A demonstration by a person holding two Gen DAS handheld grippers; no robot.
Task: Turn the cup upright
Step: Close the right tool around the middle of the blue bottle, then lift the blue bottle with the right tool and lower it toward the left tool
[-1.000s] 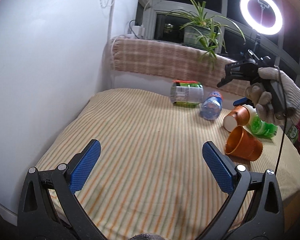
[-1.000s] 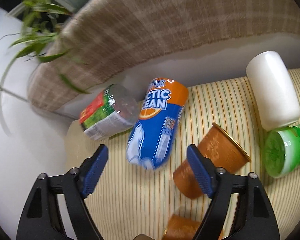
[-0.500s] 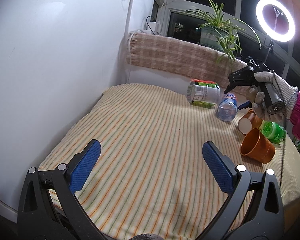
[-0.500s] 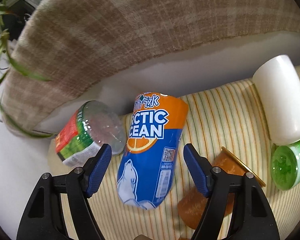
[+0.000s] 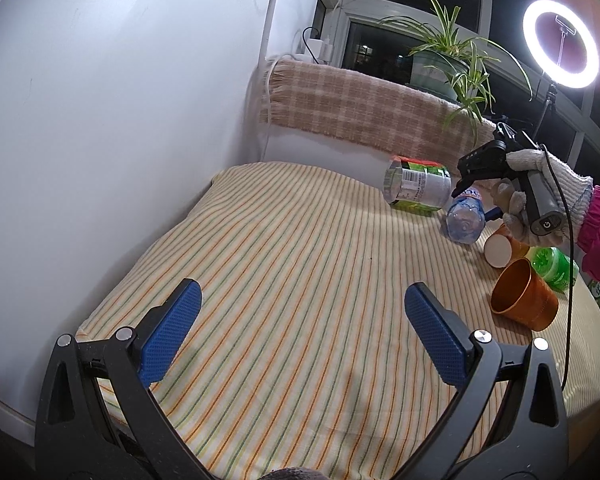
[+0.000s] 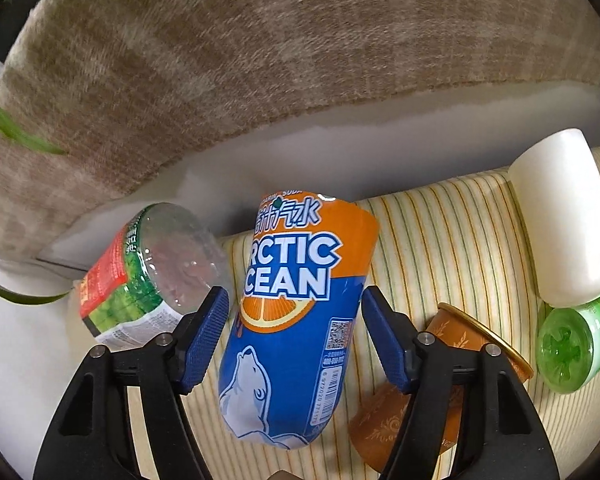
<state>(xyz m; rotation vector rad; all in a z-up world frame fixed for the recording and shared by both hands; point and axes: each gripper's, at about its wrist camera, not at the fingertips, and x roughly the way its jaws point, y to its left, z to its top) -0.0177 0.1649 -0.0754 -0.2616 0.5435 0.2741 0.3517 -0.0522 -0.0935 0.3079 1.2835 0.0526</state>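
Note:
Two orange cups lie on their sides on the striped bed. One (image 5: pixel 524 300) lies at the right with its mouth toward me; the other (image 5: pixel 502 246) shows its white bottom and also appears in the right wrist view (image 6: pixel 452 344), behind the right finger. My right gripper (image 6: pixel 296 336) is open, its blue pads on either side of a blue and orange Arctic Ocean bottle (image 6: pixel 296 320) without touching it; it shows in the left wrist view (image 5: pixel 480 184). My left gripper (image 5: pixel 300 332) is open and empty above the near part of the bed.
A green-labelled clear bottle (image 6: pixel 148 280) lies left of the blue one. A white cup (image 6: pixel 560 216) and a green bottle (image 6: pixel 572 344) lie at the right. A plaid blanket (image 5: pixel 360 108) covers the ledge behind; a white wall (image 5: pixel 100 120) is on the left.
My right gripper moved in over the Arctic Ocean bottle, which now sits between its pads, and the jaws narrowed slightly. My left gripper pulled back and left, away from the cups.

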